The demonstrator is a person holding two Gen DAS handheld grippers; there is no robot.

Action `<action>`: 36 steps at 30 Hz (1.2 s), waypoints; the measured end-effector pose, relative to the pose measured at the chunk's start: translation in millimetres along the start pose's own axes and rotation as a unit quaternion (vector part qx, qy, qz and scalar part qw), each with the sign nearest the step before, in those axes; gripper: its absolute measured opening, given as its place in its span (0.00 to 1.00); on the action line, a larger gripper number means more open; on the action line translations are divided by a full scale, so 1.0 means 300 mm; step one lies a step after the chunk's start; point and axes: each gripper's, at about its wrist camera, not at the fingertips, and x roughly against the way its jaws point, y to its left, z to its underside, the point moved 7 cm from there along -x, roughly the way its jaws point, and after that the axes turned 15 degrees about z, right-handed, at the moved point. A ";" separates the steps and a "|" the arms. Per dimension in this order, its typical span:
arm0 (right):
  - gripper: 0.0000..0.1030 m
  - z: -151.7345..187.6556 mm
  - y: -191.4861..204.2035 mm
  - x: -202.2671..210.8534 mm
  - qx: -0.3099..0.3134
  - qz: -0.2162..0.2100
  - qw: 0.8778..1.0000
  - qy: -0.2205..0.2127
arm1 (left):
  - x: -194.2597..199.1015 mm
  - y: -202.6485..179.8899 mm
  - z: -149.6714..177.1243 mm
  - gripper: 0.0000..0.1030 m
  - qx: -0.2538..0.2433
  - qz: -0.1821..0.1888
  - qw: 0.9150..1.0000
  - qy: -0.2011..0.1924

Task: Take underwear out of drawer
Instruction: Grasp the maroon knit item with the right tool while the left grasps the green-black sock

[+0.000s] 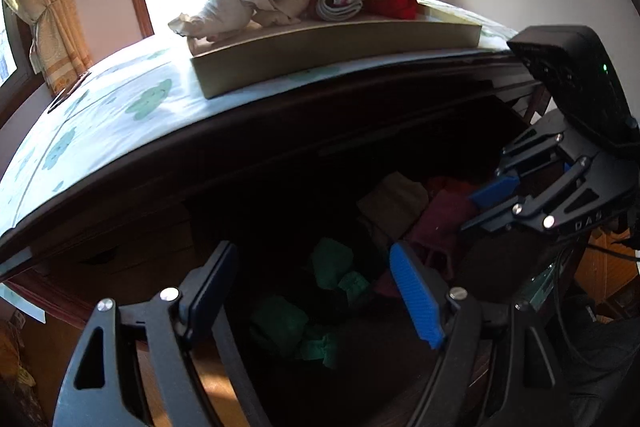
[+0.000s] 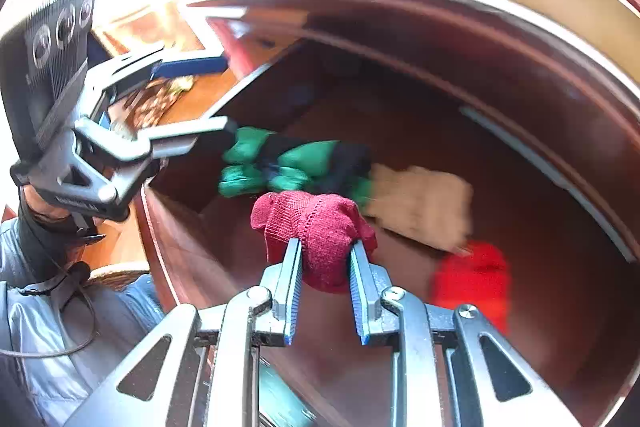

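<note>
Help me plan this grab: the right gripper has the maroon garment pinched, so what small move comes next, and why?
Probably lift the right gripper straight up, clear of the drawer. Its pads already clamp the maroon underwear, which sits bunched above the green and beige pieces, and a tray of removed clothes waits on top.

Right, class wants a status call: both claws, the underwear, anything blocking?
Right claw shut on maroon underwear, above drawer. Left claw open, empty, over green pieces. Nothing in the way.
</note>
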 end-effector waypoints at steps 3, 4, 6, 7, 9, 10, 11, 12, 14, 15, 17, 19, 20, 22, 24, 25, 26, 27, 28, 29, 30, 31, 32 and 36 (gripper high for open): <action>0.24 0.026 -0.071 0.023 -0.020 0.016 1.000 -0.009 | -0.052 -0.024 0.006 0.77 -0.024 0.004 0.999 0.043; 0.24 0.035 -0.086 0.028 -0.026 0.015 0.999 -0.010 | -0.071 -0.027 0.012 0.77 -0.027 0.008 0.998 0.057; 0.24 0.043 -0.102 0.038 -0.035 0.018 0.999 -0.014 | -0.105 -0.030 0.024 0.76 -0.031 0.012 0.996 0.085; 0.24 0.049 -0.113 0.036 -0.038 0.020 0.999 -0.015 | -0.121 -0.031 0.030 0.75 -0.034 0.016 0.994 0.099; 0.24 0.044 -0.145 0.030 -0.046 0.017 0.999 -0.019 | -0.143 -0.025 0.033 0.73 -0.041 0.007 0.992 0.121; 0.24 0.041 -0.151 0.032 -0.049 0.017 0.998 -0.021 | -0.153 -0.030 0.035 0.73 -0.052 0.003 0.990 0.133; 0.24 0.047 -0.162 0.037 -0.051 0.017 0.998 -0.023 | -0.165 -0.037 0.039 0.73 -0.062 0.002 0.987 0.146; 0.24 0.049 -0.165 0.036 -0.054 0.014 0.998 -0.025 | -0.177 -0.042 0.042 0.73 -0.069 0.002 0.985 0.158; 0.24 0.052 -0.170 0.030 -0.058 0.012 0.998 -0.027 | -0.202 -0.051 0.051 0.73 -0.079 0.006 0.980 0.182; 0.24 0.053 -0.175 0.031 -0.059 0.012 0.998 -0.027 | -0.216 -0.054 0.056 0.73 -0.082 0.010 0.978 0.193; 0.24 0.055 -0.178 0.023 -0.064 0.008 0.997 -0.029 | -0.245 -0.058 0.070 0.72 -0.086 0.014 0.972 0.218; 0.24 0.055 -0.180 0.031 -0.069 0.005 0.997 -0.034 | -0.259 -0.063 0.074 0.68 -0.090 0.017 0.969 0.231; 0.24 0.054 -0.182 0.032 -0.069 0.005 0.997 -0.037 | -0.261 -0.061 0.074 0.68 -0.089 0.017 0.968 0.234; 0.24 0.056 -0.183 0.029 -0.071 0.004 0.997 -0.037 | -0.271 -0.060 0.081 0.67 -0.091 0.015 0.965 0.244; 0.24 0.055 -0.184 0.030 -0.074 -0.001 0.996 -0.039 | -0.291 -0.057 0.072 0.65 -0.089 0.016 0.964 0.249; 0.24 0.055 -0.183 0.030 -0.074 -0.001 0.996 -0.039 | -0.294 -0.052 0.070 0.62 -0.084 0.017 0.964 0.250; 0.24 0.058 -0.188 0.036 -0.075 -0.001 0.996 -0.038 | -0.297 -0.042 0.070 0.58 -0.077 0.019 0.965 0.251; 0.24 0.059 -0.190 0.038 -0.076 -0.001 0.996 -0.039 | -0.295 -0.033 0.073 0.56 -0.070 0.021 0.965 0.250; 0.24 0.059 -0.191 0.039 -0.077 -0.002 0.996 -0.040 | -0.293 -0.019 0.081 0.54 -0.066 0.021 0.966 0.249; 0.24 0.061 -0.193 0.040 -0.079 -0.003 0.996 -0.041 | -0.291 -0.011 0.084 0.51 -0.064 0.019 0.966 0.248; 0.24 0.063 -0.196 0.042 -0.081 -0.005 0.996 -0.042 | -0.288 -0.002 0.084 0.50 -0.064 0.015 0.967 0.247; 0.24 0.064 -0.198 0.043 -0.085 -0.006 0.995 -0.043 | -0.288 0.002 0.084 0.48 -0.064 0.013 0.967 0.246; 0.24 0.064 -0.200 0.045 -0.086 -0.007 0.995 -0.045 | -0.287 0.003 0.083 0.45 -0.064 0.012 0.967 0.245; 0.24 0.065 -0.203 0.050 -0.088 -0.002 0.995 -0.053 | -0.274 -0.011 0.091 0.26 -0.070 0.017 0.969 0.238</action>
